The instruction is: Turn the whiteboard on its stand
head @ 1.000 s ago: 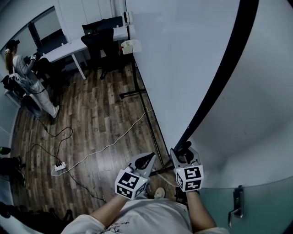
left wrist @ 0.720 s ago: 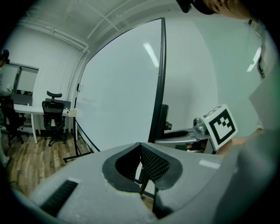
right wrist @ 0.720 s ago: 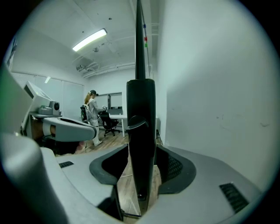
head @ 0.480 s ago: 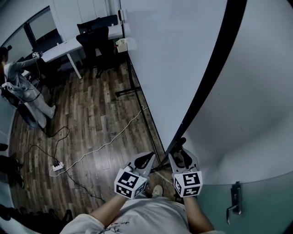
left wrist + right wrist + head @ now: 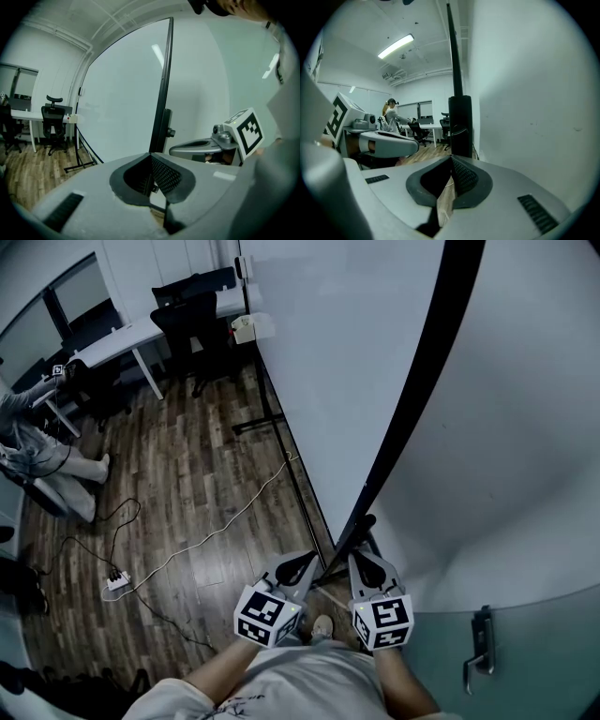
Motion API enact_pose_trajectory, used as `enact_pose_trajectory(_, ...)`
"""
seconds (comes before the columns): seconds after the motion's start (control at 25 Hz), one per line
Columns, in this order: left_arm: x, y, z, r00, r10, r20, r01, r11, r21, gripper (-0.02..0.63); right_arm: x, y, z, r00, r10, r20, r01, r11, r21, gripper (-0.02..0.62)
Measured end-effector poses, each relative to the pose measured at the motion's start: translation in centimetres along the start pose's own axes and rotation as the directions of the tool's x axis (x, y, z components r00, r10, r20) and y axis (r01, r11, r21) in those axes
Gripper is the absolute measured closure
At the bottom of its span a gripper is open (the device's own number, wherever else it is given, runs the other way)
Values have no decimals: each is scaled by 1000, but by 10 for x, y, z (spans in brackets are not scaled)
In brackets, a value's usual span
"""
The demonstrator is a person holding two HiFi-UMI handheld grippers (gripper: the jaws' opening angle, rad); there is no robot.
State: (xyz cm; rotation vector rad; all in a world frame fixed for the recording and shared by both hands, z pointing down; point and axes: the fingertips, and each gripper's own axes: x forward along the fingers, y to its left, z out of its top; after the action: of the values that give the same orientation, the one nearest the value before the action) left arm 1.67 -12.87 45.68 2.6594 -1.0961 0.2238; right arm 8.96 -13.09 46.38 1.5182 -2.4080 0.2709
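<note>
The whiteboard (image 5: 347,352) is a tall white panel on a black stand, seen nearly edge-on, with its black frame edge (image 5: 422,381) running down to a clamp knob (image 5: 367,521). My right gripper (image 5: 366,563) sits just below that knob, its jaws shut with nothing between them. In the right gripper view the black frame bracket (image 5: 460,126) stands just ahead of the right gripper (image 5: 451,159). My left gripper (image 5: 298,570) hovers beside it, left of the frame, also shut and empty. The left gripper view shows the board face (image 5: 122,103), the knob (image 5: 169,132) and the left gripper (image 5: 151,157).
A white wall (image 5: 525,456) stands close behind the board. A door handle (image 5: 478,652) is at lower right. The stand's foot bar (image 5: 267,423) crosses the wood floor. Cables and a power strip (image 5: 117,582) lie to the left. Desks, black chairs (image 5: 192,329) and a person (image 5: 37,460) are at far left.
The right gripper's jaws have gone from wide apart to shut, below the frame knob. The person at far left has shifted toward the picture's edge. The left gripper has stayed put.
</note>
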Motion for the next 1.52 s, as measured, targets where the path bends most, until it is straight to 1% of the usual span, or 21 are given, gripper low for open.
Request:
enact_pose_trajectory(0.32,-10,5,7,1000,7,-6,-7,1000,4,595,2,14,14,999,49,-1,-49,999,12,588)
enact_pose_trajectory(0.52,-17,10,8,1000,22,-1,-22,1000,1,595,3,16,18,998,61,2,-61,998,13,589)
enact_pose_trajectory(0.84,-19,14,6,999,38,-1,-38,999,-3,595,6,21,13,996,84,-9,-84,996,8,589)
enact_pose_trajectory(1.16,-18,18,6,999,48,1,-48,999,-11,595,7,17,12,996,87,-10,-87,996,18,589)
enact_pose_trajectory(1.52,-16,14,7,999,35,9,-35,999,-21,595,2,15,15,996,94,4,-94,995,19,589)
